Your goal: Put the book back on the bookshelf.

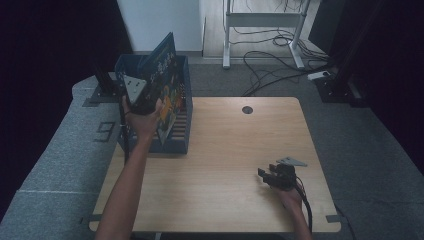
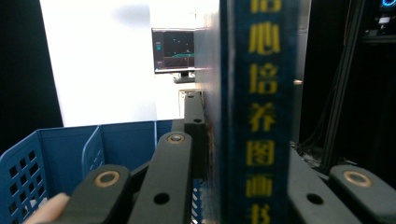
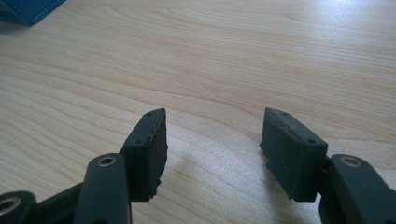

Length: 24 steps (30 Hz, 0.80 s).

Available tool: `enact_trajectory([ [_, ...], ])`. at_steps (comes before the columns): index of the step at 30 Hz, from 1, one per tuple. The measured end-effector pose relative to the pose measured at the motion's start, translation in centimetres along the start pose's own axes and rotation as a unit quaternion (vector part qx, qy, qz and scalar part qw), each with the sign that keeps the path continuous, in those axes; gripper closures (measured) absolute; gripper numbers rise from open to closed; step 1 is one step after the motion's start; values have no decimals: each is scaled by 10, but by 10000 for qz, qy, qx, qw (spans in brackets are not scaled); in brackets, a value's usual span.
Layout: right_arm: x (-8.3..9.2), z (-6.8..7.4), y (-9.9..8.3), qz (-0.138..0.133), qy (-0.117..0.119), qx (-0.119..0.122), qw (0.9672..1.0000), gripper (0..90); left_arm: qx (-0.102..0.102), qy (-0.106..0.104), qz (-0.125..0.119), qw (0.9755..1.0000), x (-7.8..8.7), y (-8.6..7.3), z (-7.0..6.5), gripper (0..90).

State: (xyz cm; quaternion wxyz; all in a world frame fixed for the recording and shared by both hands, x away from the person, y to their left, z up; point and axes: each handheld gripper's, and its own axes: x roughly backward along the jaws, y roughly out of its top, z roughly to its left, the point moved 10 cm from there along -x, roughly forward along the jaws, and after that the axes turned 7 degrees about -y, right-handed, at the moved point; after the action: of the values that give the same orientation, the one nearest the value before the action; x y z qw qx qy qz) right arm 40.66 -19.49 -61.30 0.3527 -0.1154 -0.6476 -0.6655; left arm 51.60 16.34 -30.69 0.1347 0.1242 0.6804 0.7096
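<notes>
While cables (image 1: 280,60) sprawl across the grey floor behind a pale wooden table (image 1: 225,165), a person's left gripper (image 1: 142,97) is clamped on a dark blue picture book (image 1: 167,85), holding it upright and slightly tilted above a blue perforated crate (image 1: 182,145) at the table's far left corner. The book's lower part sits inside the crate, its top edge rising well clear of the rim. In the left gripper view the book's spine (image 2: 259,112), printed with yellow characters, stands pressed between the black jaws, with the crate's inner wall (image 2: 126,140) and a divider below and a monitor (image 2: 173,50) against a bright wall farther off. A white desk frame (image 1: 262,22) stands beyond the table, and a small round grommet hole (image 1: 247,109) marks the tabletop's far edge. The left forearm (image 1: 125,190) reaches up from the near edge, its hand (image 1: 145,120) wrapped around the gripper body beside the crate's near wall. Well apart, near the table's near right side, the right gripper (image 1: 265,176) rests low over bare wood in the right hand (image 1: 290,197), pointing left across the table. Its jaws stand apart with nothing between them, the pads (image 3: 149,144) just above the wood grain in the right gripper view, where a corner of the crate (image 3: 28,9) shows at the top left.
</notes>
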Motion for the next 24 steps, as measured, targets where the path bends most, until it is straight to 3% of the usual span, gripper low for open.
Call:
enact_trajectory([
  [24, 0, 5, -1, -13, -9, 39, 10000, 401, 65, 89, 144, 9998, -28, -24, 4, 822],
])
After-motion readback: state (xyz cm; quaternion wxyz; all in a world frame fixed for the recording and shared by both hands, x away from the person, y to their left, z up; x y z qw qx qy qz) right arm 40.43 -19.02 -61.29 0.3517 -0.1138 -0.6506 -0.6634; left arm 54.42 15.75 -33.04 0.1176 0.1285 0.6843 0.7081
